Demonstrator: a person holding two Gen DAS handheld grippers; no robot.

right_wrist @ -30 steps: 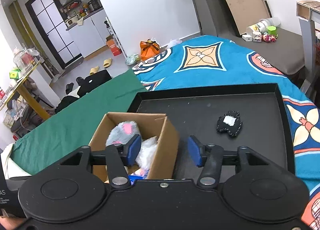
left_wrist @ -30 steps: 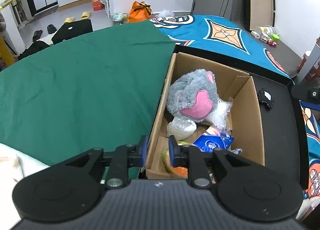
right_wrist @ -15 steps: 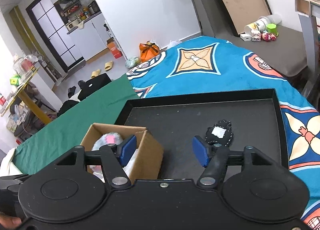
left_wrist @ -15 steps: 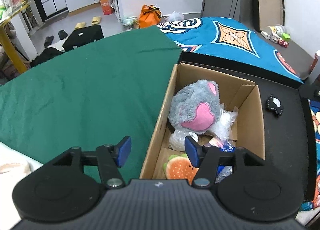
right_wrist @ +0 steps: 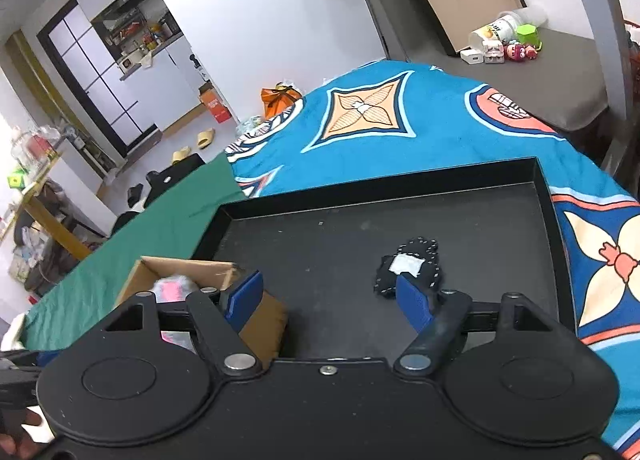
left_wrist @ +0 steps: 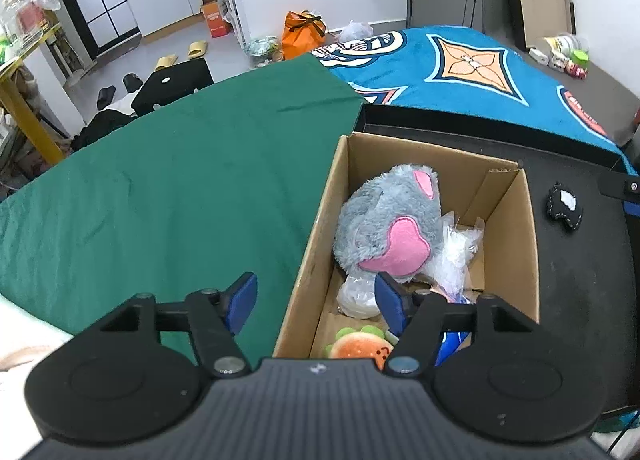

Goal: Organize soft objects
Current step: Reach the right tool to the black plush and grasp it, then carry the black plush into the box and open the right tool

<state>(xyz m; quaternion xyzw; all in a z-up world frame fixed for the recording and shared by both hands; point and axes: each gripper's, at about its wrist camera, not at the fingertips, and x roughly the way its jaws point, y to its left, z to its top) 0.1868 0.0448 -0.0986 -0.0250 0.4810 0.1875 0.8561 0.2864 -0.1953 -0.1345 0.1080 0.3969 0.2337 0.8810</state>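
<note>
Where the left wrist view begins, the left tongs [left_wrist: 316,302] are seen parted with nothing between the blue pads, the jaws having just been opening; one pad hangs over the green cloth [left_wrist: 160,188], the other over the cardboard box [left_wrist: 516,244]. Nearest inside the box a burger-shaped plush [left_wrist: 360,344] is found, then clear plastic bags [left_wrist: 456,248], and beyond them a grey and pink plush toy [left_wrist: 384,228] is propped against the left wall. The box is set in the left part of a black tray [right_wrist: 400,188]. In the right wrist view the right tongs [right_wrist: 330,298] are likewise spread and empty, having just been opening, and just past the right pad a small black soft piece with a white patch [right_wrist: 416,260] is laid flat on the tray floor, well apart from the box. Behind the tray a blue patterned blanket [right_wrist: 400,116] is spread.
</note>
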